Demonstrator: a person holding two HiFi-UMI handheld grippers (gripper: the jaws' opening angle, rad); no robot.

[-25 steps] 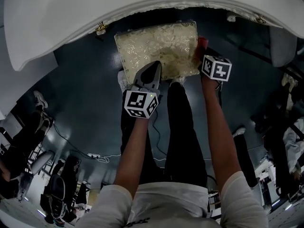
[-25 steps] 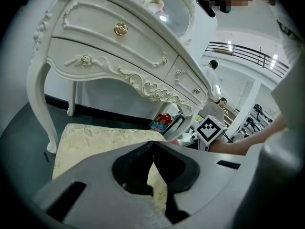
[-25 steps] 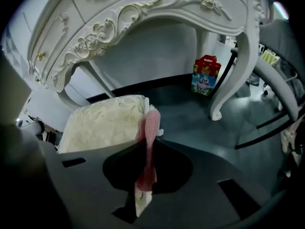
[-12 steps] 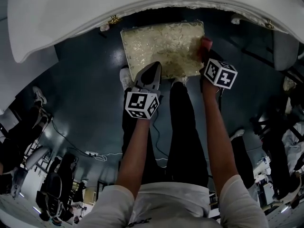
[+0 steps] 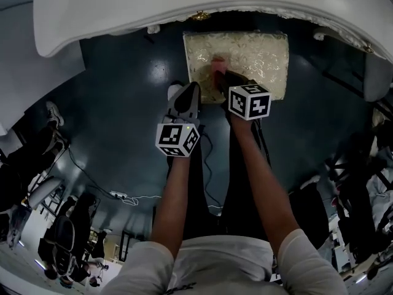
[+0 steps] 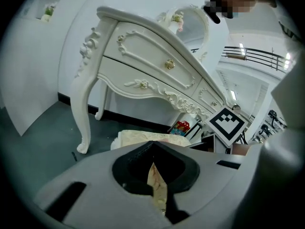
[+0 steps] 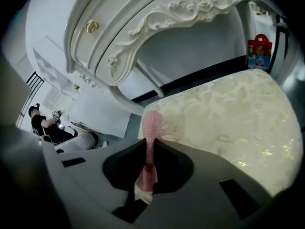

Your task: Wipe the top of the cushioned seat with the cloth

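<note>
Cloth (image 7: pixel 151 123): pink, dotted, folded narrow. It ran lengthwise forward from the right hand-held gripper (image 7: pixel 150 146), which clenched it, with its tip on the cream patterned cushioned seat (image 7: pixel 228 113). Left hand-held gripper (image 6: pixel 152 146) was closed and empty.

Big open studio hall: mezzanine railing (image 6: pixel 252 55), seated onlooker (image 7: pixel 40 123), ornate white dressing table (image 6: pixel 152 66).

From the head, high up and steeply downward onto the cushioned seat (image 5: pixel 264 54) and dark floor (image 5: pixel 116 97), the white dressing table (image 5: pixel 184 5) curving across the top edge. From the left gripper (image 6: pixel 153 146), low and almost level along its jaws, toward the table's leg (image 6: pixel 85 113) and drawers (image 6: pixel 157 56), the seat just beyond the tips. From the right gripper (image 7: pixel 148 144), close over the seat, along its top and up under the table's carved front. Shared by all three: seat and table; caught in the left gripper view too, the right gripper's marker cube (image 6: pixel 228 124).
</note>
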